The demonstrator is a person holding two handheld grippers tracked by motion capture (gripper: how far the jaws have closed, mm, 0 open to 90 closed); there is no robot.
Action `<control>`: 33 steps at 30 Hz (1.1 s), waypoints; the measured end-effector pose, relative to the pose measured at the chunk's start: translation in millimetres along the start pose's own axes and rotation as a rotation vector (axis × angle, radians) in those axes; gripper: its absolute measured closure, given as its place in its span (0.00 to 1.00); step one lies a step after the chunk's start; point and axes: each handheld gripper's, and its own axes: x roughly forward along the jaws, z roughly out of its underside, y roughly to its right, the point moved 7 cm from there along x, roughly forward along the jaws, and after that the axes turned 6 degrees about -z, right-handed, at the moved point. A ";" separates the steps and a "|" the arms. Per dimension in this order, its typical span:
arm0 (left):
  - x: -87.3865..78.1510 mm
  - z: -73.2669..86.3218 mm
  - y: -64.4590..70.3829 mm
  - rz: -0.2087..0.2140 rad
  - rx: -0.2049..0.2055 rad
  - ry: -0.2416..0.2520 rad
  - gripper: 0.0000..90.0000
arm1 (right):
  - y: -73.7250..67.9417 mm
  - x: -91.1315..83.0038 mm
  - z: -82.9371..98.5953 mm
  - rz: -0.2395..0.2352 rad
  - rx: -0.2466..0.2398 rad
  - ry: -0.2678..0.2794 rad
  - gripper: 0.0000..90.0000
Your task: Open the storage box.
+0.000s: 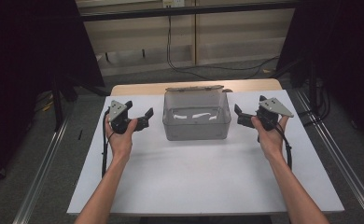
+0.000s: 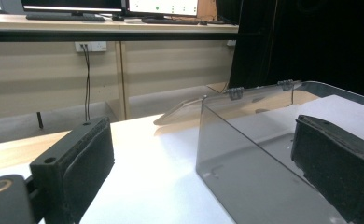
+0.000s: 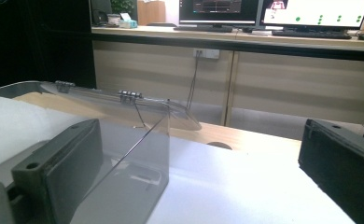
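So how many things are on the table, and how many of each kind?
Clear plastic box with its lid hanging open behind it: 1
Grippers, left gripper and right gripper, each held in a hand just above the white table: 2
Total: 3

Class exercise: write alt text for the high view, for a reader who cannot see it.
A clear plastic box with its hinged lid folded back sits on a white table, between the left gripper and right gripper, both open and pointing at it.
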 end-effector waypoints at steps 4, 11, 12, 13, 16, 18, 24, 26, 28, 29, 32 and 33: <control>-11.1 2.4 0.7 -0.001 0.013 0.005 0.06 | -0.4 -8.8 0.1 -0.002 -0.008 0.007 0.00; -32.1 9.2 -2.0 -0.016 0.001 0.007 0.06 | -4.7 -25.2 3.7 -0.020 -0.008 0.006 0.00; -35.4 12.4 -2.7 -0.016 -0.003 0.001 0.06 | -5.7 -27.5 4.8 -0.025 -0.011 0.005 0.00; -38.3 15.1 -2.0 -0.012 -0.011 0.002 0.06 | -6.6 -29.7 6.1 -0.023 -0.009 0.006 0.00; -46.6 23.2 -1.6 -0.014 -0.004 -0.008 0.06 | -9.3 -36.8 13.1 -0.022 -0.023 -0.006 0.00; -52.3 27.3 -0.9 -0.015 -0.009 -0.013 0.06 | -10.1 -41.2 16.7 -0.021 -0.027 -0.013 0.00; -71.3 36.1 -0.5 -0.021 0.004 -0.011 0.06 | -12.1 -54.4 18.5 -0.022 -0.031 -0.011 0.00; -77.0 38.1 0.5 -0.018 0.004 -0.014 0.06 | -13.1 -60.0 18.8 -0.026 -0.032 -0.014 0.00; -82.3 39.2 3.0 -0.015 0.010 0.002 0.06 | -13.8 -65.0 19.1 -0.028 -0.030 -0.011 0.00; -84.8 40.4 4.3 -0.015 0.013 -0.002 0.06 | -13.8 -67.7 19.7 -0.023 -0.033 -0.015 0.00; -92.6 44.3 8.2 -0.013 0.025 -0.002 0.06 | -12.4 -74.5 22.2 -0.017 -0.037 -0.018 0.00; -95.5 45.6 8.1 -0.018 0.026 0.002 0.06 | -12.0 -76.9 23.5 -0.017 -0.035 -0.019 0.00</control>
